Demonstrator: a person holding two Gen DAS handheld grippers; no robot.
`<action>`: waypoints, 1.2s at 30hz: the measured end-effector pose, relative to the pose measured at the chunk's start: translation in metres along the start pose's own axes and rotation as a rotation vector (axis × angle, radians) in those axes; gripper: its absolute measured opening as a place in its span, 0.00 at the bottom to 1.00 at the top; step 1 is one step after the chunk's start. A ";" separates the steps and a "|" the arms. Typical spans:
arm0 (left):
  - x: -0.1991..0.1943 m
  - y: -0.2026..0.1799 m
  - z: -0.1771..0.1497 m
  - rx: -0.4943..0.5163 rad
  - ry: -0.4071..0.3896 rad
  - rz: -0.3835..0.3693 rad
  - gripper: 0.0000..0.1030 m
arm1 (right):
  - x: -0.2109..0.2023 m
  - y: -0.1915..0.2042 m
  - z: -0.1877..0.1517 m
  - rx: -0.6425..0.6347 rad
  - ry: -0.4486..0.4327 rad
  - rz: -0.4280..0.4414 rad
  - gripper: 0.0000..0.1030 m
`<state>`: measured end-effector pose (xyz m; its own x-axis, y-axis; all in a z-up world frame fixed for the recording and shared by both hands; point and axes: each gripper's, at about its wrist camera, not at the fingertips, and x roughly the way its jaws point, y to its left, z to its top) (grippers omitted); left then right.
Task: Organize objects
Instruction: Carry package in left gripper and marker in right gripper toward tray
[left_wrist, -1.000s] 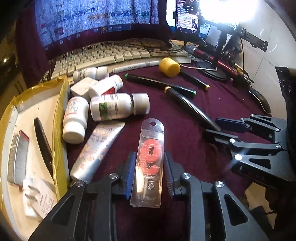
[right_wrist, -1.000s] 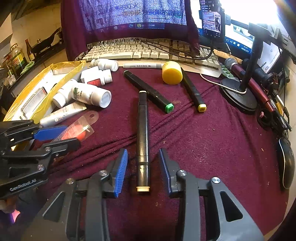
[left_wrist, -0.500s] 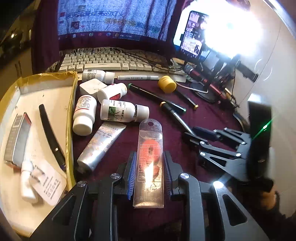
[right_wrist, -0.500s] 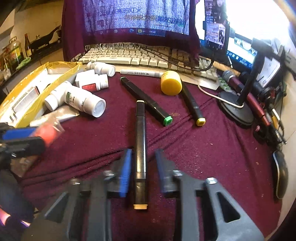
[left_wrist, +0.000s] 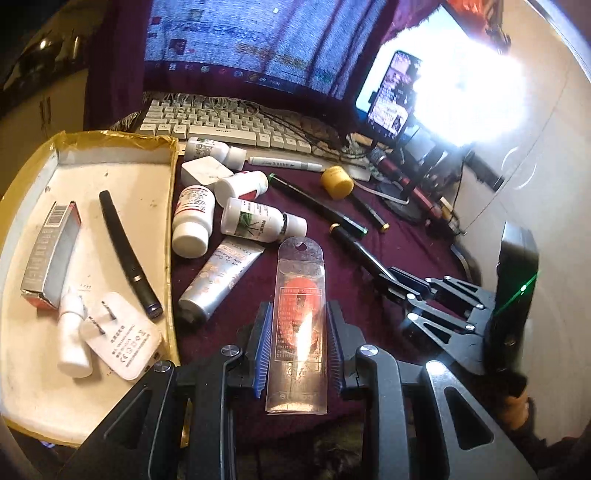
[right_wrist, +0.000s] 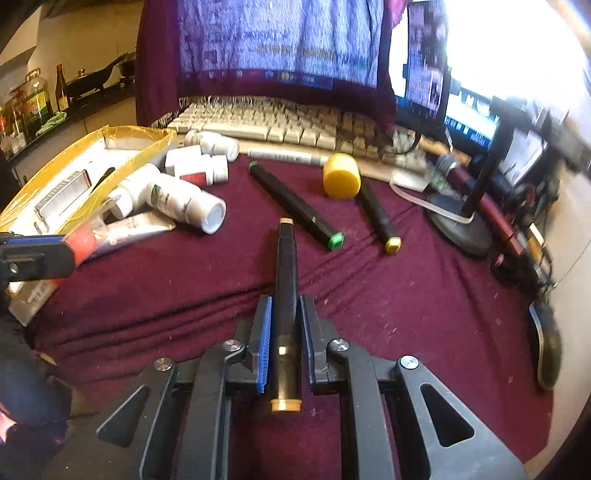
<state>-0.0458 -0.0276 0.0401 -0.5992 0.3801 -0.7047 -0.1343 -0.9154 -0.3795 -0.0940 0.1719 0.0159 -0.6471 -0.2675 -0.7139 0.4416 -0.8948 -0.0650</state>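
Now, far to the left of the left tool (left_wrist: 297, 347), an open box (left_wrist: 110, 177) already holds a black pen (left_wrist: 127, 254), a small carton (left_wrist: 50, 251), a white plug (left_wrist: 120, 336) and a little white bottle (left_wrist: 74, 332), so it looks like the collecting place for this tidy-up. Just ahead and left of that tool, a cluster of white pill bottles (left_wrist: 225, 206) and a silver tube (left_wrist: 219, 280) lie on the maroon cloth of the surface (right_wrist: 424, 295), waiting their turn. The left tool is clenched on a clear packet (left_wrist: 299, 332) with something orange inside; the blue pads press its long edges, a hold that keeps the flat packet steady, and it seems raised off the cloth, probably bound for the box.

To the right, the right tool (right_wrist: 286, 343) has just been closing and now grasps a black marker (right_wrist: 286, 295) lengthwise between its pads, the tan cap end pointing back toward the handle. Gripping near one end leaves most of the barrel sticking forward, so it may tip. Ahead of this tool lie two more black markers, one green-tipped (right_wrist: 295, 206) and one yellow-tipped (right_wrist: 380, 221), beside a yellow cap (right_wrist: 341, 181), with a grey marker (right_wrist: 288, 156) against the keyboard (right_wrist: 280, 122). Further right stand a microphone base (right_wrist: 458, 221) and a mouse (right_wrist: 548, 343).
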 end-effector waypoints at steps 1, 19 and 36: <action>-0.004 0.004 0.001 -0.012 -0.006 -0.001 0.23 | -0.002 0.001 0.002 0.006 -0.006 0.011 0.12; -0.088 0.116 0.027 -0.188 -0.158 0.194 0.23 | -0.012 0.123 0.050 -0.218 -0.102 0.183 0.12; -0.067 0.169 0.023 -0.254 -0.092 0.348 0.23 | 0.027 0.207 0.077 -0.420 -0.050 0.170 0.12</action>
<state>-0.0466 -0.2109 0.0367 -0.6435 0.0310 -0.7648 0.2794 -0.9207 -0.2725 -0.0679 -0.0477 0.0367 -0.5685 -0.4241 -0.7049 0.7513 -0.6168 -0.2347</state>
